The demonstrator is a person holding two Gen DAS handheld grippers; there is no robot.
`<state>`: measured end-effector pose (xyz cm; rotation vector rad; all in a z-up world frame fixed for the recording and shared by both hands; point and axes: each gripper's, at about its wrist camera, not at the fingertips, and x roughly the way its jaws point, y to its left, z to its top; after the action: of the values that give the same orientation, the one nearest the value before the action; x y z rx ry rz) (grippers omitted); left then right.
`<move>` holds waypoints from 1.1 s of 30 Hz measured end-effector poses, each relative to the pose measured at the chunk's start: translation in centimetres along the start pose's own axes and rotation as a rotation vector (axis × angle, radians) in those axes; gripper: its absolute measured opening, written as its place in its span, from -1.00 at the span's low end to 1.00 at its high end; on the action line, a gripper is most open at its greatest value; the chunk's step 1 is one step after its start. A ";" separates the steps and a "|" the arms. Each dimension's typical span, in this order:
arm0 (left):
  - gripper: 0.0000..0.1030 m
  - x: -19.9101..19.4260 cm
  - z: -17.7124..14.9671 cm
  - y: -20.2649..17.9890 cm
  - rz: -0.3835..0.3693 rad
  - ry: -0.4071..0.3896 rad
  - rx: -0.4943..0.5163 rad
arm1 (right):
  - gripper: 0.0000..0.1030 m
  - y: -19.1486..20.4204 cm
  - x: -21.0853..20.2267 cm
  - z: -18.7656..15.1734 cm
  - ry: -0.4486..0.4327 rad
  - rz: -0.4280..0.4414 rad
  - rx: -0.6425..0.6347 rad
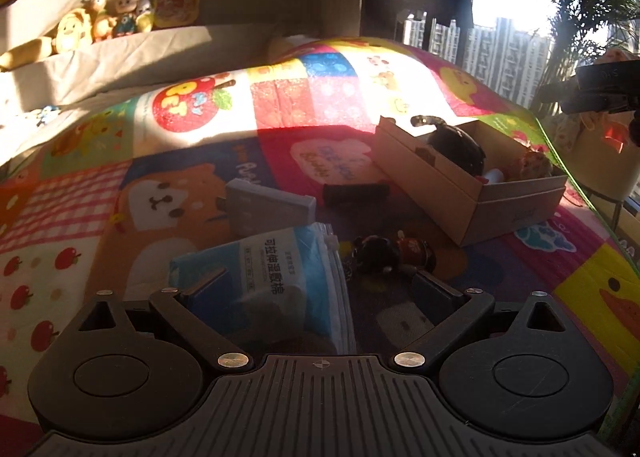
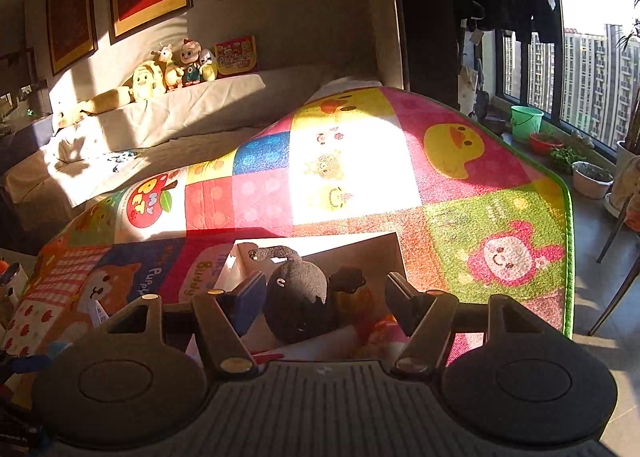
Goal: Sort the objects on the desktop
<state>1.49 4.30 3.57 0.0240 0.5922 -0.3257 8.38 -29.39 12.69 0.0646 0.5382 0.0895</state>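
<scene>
Desktop things lie spread on a bright patchwork mat [image 1: 328,105] with ducks, apples and a puppy on it. In the left wrist view, a blue and white packet [image 1: 276,277] with printed letters lies flat on the mat, right in front of the left tool [image 1: 324,289]. The left tool is wide open and holds nothing. Its left finger sits over the packet's near corner, but I cannot tell if it touches.

Just behind the packet lies a flat grey case [image 1: 268,209]. To the right of the packet sits a small heap of dark toys [image 1: 392,253] with a bit of red on them. Farther back, a short black bar [image 1: 356,193] lies on the mat, close to a cardboard box [image 1: 500,197].

The cardboard box stands open near the right edge of the mat. Inside it are a black round plush toy [image 1: 456,149] with a curled tail and some reddish things too blurry to name.

In the right wrist view, the right tool [image 2: 324,297] hangs over the box, with its fingers spread wide and nothing between them. The black plush toy lies just below and ahead of it.

Far back, a row of stuffed toys [image 2: 172,69] sits on a pale sofa [image 2: 224,105] under framed pictures.
</scene>
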 end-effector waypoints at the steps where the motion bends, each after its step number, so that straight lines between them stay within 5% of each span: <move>1: 0.94 -0.2 0.0 0.0 -0.012 -0.004 -0.006 | 0.29 0.3 0.0 -0.2 -0.001 -0.005 -0.015; 5: 0.94 -0.9 -0.2 0.5 -0.033 -0.023 -0.023 | 0.12 1.4 0.7 -0.8 0.021 -0.022 -0.050; 8: 0.95 -1.6 -0.2 1.2 -0.031 -0.037 -0.045 | -0.01 1.6 2.4 -1.5 0.026 -0.125 -0.089; 14: 0.96 -2.2 -0.6 2.1 -0.034 -0.038 -0.063 | -0.10 0.0 6.2 -3.5 0.135 -0.201 0.016; 19: 0.96 -1.9 -1.0 2.1 -0.033 -0.026 -0.068 | -0.10 0.4 4.6 -3.0 0.127 -0.038 0.106; 22: 0.96 -1.7 -1.1 2.1 -0.022 -0.021 -0.064 | -0.10 3.5 2.5 -2.7 0.058 0.000 0.010; 27: 0.97 -1.8 -1.3 2.5 0.032 -0.024 -0.044 | -0.07 11.6 1.0 -4.4 0.109 0.249 -0.193; 33: 0.97 -2.2 -1.7 3.6 0.053 -0.021 -0.077 | -0.07 18.6 4.1 -4.2 0.100 0.253 -0.370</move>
<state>-0.04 8.59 3.10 -0.0381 0.5820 -0.2515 8.47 -10.34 8.56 -0.2345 0.6040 0.4395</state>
